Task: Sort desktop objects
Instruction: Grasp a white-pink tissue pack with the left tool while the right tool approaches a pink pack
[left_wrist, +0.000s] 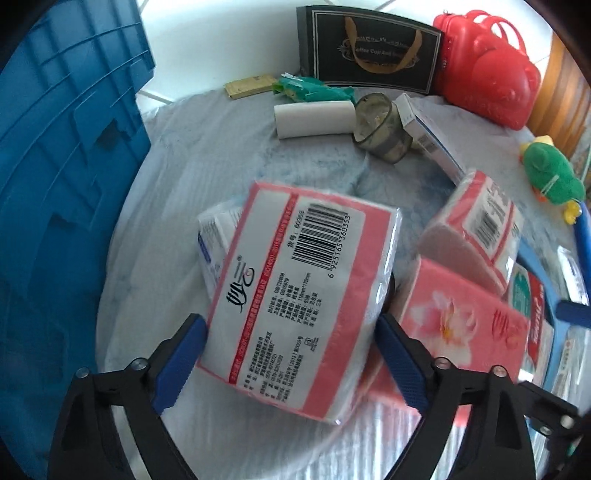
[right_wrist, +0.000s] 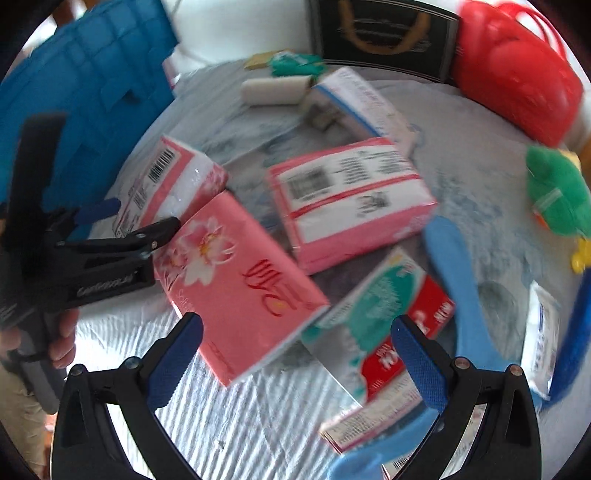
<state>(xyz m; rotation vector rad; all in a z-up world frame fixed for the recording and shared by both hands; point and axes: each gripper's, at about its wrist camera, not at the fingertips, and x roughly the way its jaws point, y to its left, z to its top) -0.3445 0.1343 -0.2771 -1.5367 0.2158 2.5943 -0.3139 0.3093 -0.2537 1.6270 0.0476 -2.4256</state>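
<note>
A: How does the left claw (left_wrist: 291, 321) stand?
B: Its jaws are spread wide and point steeply down. A tissue pack (left_wrist: 295, 295), barcode side up, lies between the 2 blue pads (left_wrist: 184, 354). The pads sit close to its sides, but I cannot tell whether they press on it.
A: Where does that pack rest?
B: Tilted on the white cloth (left_wrist: 229, 155), its far left corner on a small white box (left_wrist: 214, 243). A pink flower pack (left_wrist: 461, 325) lies just to its right.
A: And the right claw (right_wrist: 297, 322)?
B: Also wide open and holding nothing. It hangs over the near corner of the flower pack and a green-and-red box (right_wrist: 384, 317). That view is blurred.
A: What lies further out?
B: A 2nd barcode pack (right_wrist: 351, 199) lies beyond the flower pack, and a blue scoop (right_wrist: 458, 280) lies right of the green-and-red box. At the left edge a hand (right_wrist: 62, 339) holds the left claw's handle.
A: And at the back?
B: A paper roll (left_wrist: 314, 118) lies beside a cloudy cup (left_wrist: 380, 129). Behind them stand a black gift bag (left_wrist: 369, 48) and a red bag (left_wrist: 491, 66). A green plush duck (left_wrist: 550, 177) sits at the right, and a blue crate (left_wrist: 55, 184) stands at the left.
</note>
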